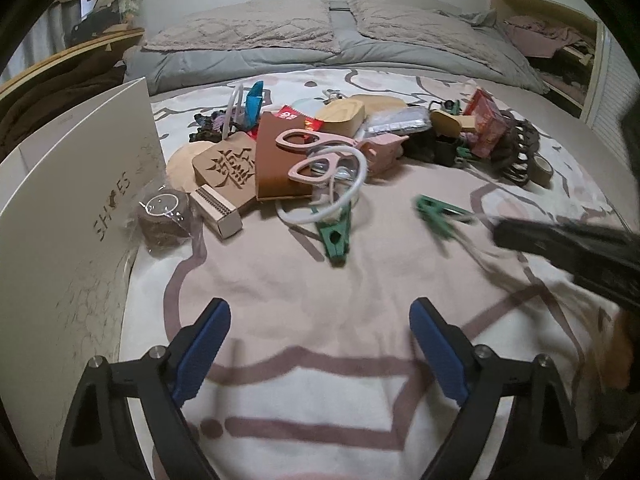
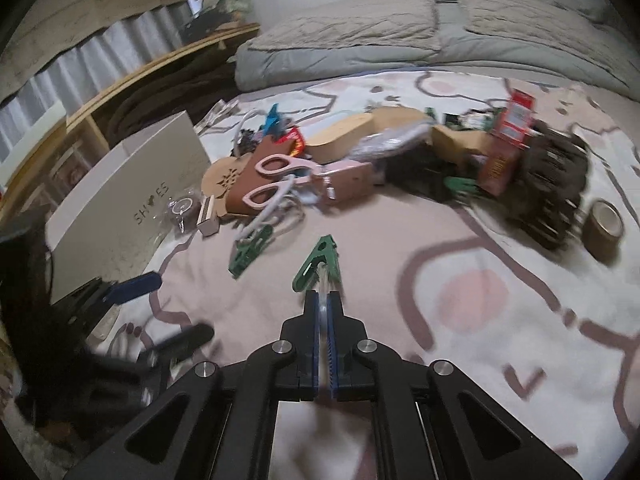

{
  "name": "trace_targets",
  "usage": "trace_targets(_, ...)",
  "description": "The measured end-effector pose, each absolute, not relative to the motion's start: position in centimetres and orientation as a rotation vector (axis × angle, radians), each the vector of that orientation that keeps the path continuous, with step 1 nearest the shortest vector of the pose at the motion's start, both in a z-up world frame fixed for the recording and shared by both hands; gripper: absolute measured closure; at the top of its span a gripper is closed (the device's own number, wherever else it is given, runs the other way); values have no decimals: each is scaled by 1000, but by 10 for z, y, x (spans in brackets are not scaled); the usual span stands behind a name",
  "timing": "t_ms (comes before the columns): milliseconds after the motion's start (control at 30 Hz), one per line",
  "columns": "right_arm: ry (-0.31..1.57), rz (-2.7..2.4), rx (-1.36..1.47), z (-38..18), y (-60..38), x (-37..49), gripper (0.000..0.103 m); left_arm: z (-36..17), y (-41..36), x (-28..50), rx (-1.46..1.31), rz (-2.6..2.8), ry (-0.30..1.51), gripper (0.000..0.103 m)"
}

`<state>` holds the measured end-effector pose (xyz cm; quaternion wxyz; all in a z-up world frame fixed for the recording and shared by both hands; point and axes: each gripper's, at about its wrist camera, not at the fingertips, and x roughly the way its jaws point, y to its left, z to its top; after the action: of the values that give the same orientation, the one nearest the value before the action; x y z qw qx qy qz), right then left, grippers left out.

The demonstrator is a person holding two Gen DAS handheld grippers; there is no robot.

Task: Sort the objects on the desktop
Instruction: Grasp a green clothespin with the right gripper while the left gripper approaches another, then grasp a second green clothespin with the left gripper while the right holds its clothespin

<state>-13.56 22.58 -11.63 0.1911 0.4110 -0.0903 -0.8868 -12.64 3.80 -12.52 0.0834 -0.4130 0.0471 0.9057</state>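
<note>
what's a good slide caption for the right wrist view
Right gripper shut on a green clothes peg, above a patterned blanket.

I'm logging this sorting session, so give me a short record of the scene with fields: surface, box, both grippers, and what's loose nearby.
surface: patterned blanket on a bed
box: white shoe box standing at the left edge
right gripper: shut on a green clip, clip sticking out past the fingertips
left gripper: open, nothing between its fingers
loose nearby: second green clip lying on the blanket, pink scissors on top of the pile
</note>
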Motion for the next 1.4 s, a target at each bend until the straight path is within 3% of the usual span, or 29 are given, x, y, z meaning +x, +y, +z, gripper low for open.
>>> trace_targets(500,-420,-2470,1133,-132,252,-83,99,-138,30,-179,-1348,2636,-98,44)
trace_targets(767,-442,-2456,1169,-144,254,-87,99,-138,37,-183,-1301,2593,-104,86)
trace_targets(1400,-343,-2481,1191,-151,244,-92,99,-133,53,-114,-1236,2540,50,86)
